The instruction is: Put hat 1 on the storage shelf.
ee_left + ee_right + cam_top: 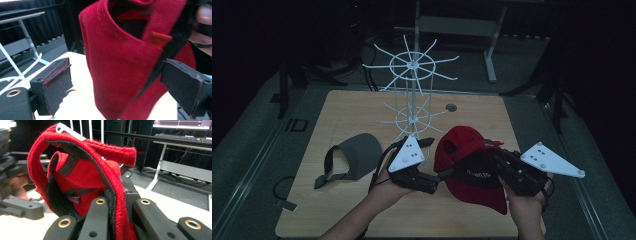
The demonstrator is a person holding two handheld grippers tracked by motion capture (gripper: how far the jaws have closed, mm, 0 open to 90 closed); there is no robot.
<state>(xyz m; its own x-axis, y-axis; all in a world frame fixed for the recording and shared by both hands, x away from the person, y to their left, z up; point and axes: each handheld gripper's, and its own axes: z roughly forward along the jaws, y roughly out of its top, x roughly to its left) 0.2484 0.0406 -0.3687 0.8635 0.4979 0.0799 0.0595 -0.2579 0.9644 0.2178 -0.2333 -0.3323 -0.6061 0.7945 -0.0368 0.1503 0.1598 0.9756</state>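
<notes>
from the left, the left gripper [443,176], jaws apart, should take a deep bite on the red cap [467,150] held above the table [492,115] by the clamped right gripper [113,202], whose view shows the black sweatband that the high view hardly resolves.

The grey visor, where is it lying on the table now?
In the high view the grey visor lies on the wooden table at the left, beside the left gripper and in front of the white wire rack.
</notes>
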